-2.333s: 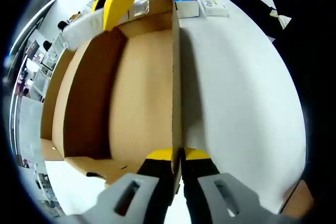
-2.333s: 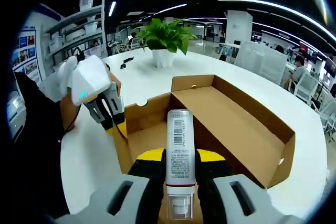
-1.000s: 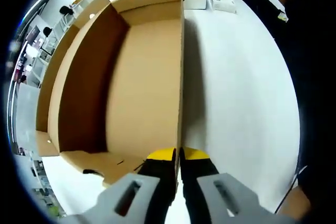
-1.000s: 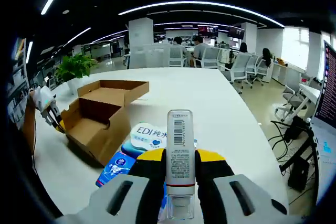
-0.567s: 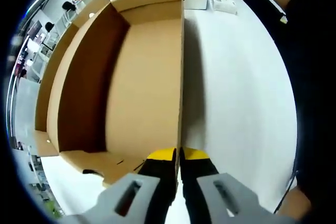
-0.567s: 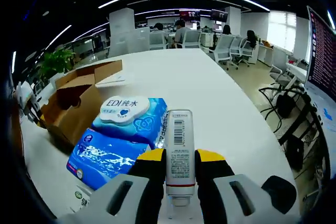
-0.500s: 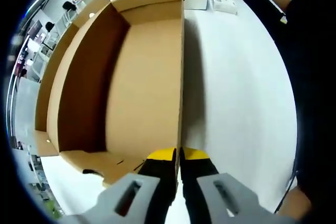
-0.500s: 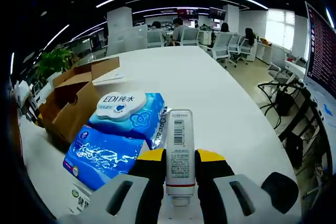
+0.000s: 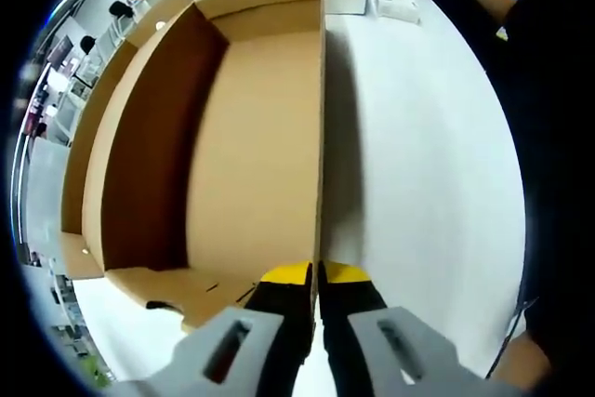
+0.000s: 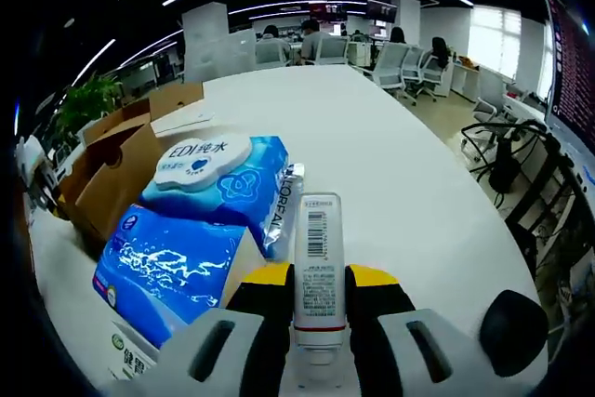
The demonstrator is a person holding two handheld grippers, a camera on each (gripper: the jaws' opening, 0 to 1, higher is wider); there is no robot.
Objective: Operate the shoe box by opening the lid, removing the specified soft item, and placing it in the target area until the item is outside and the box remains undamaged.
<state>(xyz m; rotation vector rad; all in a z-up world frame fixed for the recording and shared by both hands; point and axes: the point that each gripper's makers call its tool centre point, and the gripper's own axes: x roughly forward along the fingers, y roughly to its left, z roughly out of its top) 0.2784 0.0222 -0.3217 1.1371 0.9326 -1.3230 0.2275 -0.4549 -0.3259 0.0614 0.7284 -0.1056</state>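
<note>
Left gripper view: my left gripper (image 9: 314,276) is clamped on the side wall of the box (image 9: 251,137), steadying it open; its interior looks bare.

Right gripper view: my right gripper (image 10: 318,278) grips the tube (image 10: 318,267), outside the box, above the table (image 10: 390,165) beside the wipes (image 10: 200,206). Step in hand: placement. Next, probably lower and release.
</note>
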